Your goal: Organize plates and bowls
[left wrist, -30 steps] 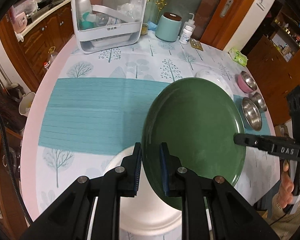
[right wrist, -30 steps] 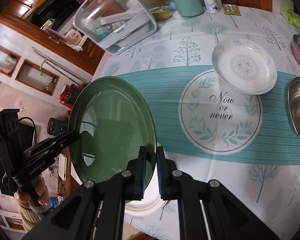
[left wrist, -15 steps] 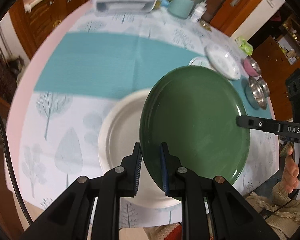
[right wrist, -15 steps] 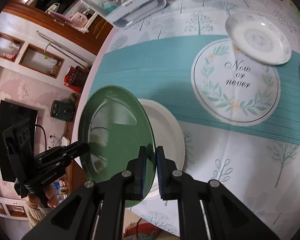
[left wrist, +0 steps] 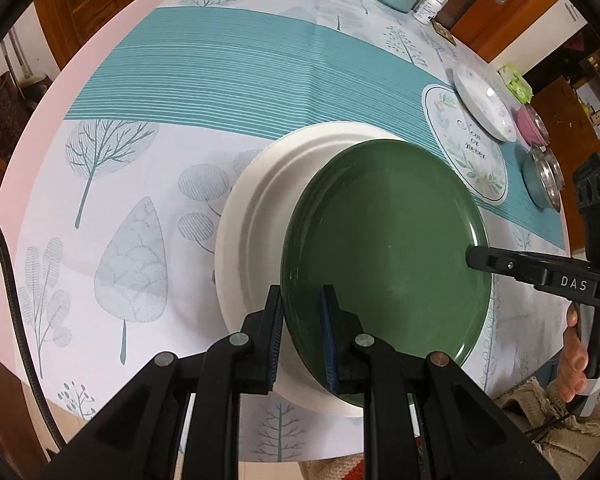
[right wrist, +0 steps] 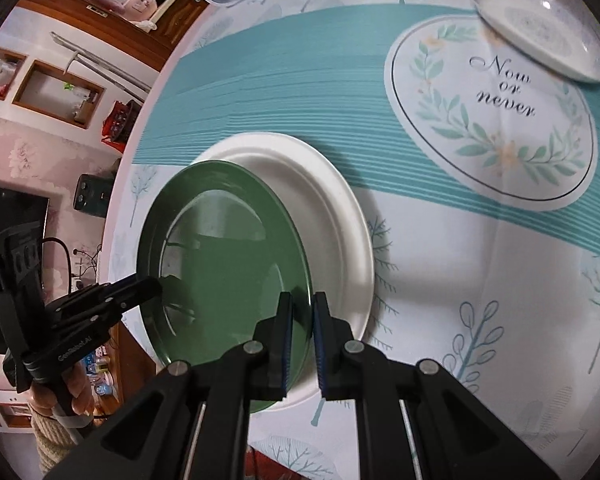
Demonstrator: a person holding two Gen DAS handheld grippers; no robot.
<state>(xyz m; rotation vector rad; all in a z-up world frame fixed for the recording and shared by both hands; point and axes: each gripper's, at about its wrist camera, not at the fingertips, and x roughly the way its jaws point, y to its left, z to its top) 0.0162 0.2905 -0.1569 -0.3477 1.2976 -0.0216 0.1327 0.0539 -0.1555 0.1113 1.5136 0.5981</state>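
The left gripper (left wrist: 302, 340) is clamped on the green plate (left wrist: 388, 248) at its 7 o'clock rim. The plate hangs tilted over the white plate (left wrist: 260, 216) on the surface (left wrist: 100, 220). At the green plate's 3 o'clock edge the right gripper (right wrist: 302, 340) pinches the rim. A patterned plate (left wrist: 484, 102) lies toward 1 o'clock, steel bowls (left wrist: 544, 178) beyond it.
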